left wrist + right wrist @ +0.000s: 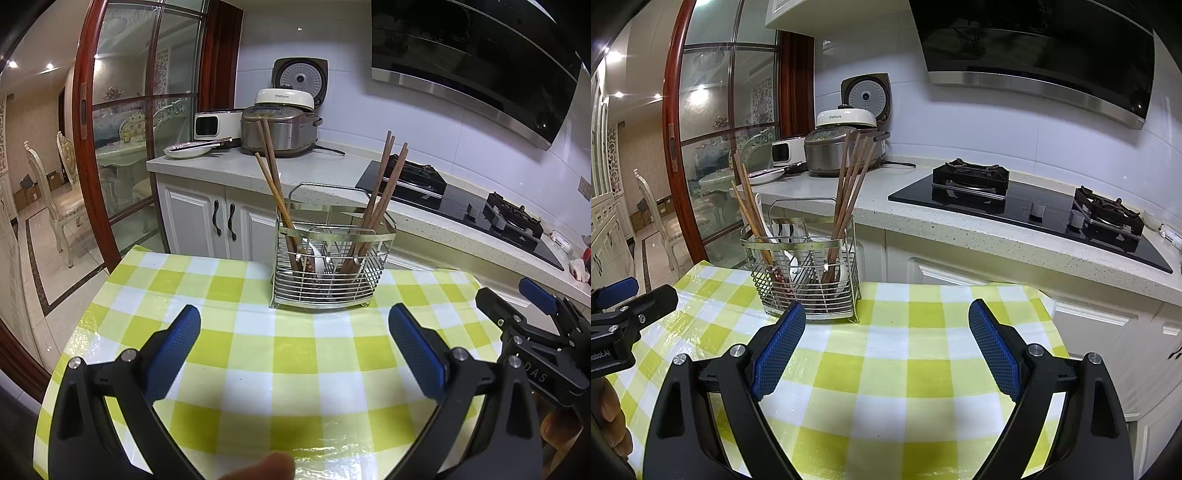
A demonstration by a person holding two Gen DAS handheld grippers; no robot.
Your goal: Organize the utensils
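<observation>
A steel wire utensil caddy point(328, 273) point(807, 275) stands at the far edge of the checked table point(295, 354) point(905, 354). Brown chopsticks lean out of its left compartment point(275, 192) point(748, 206) and its right compartment point(384, 188) point(851, 184). A white spoon point(318, 258) lies low in the middle. My left gripper point(294, 321) hangs open over the cloth, short of the caddy, nothing between its blue pads. My right gripper point(887, 317) is open too, its left pad point(781, 347) close in front of the caddy. Each gripper shows at the other view's edge point(532, 306) point(628, 295).
Behind the table runs a stone counter point(332, 166) point(886, 199) with rice cookers point(280, 129) point(842, 147), a plate point(188, 149) and a black gas hob point(461, 206) point(1034, 214). A range hood point(1034, 48) hangs above. A red-framed glass door point(96, 129) stands at the left.
</observation>
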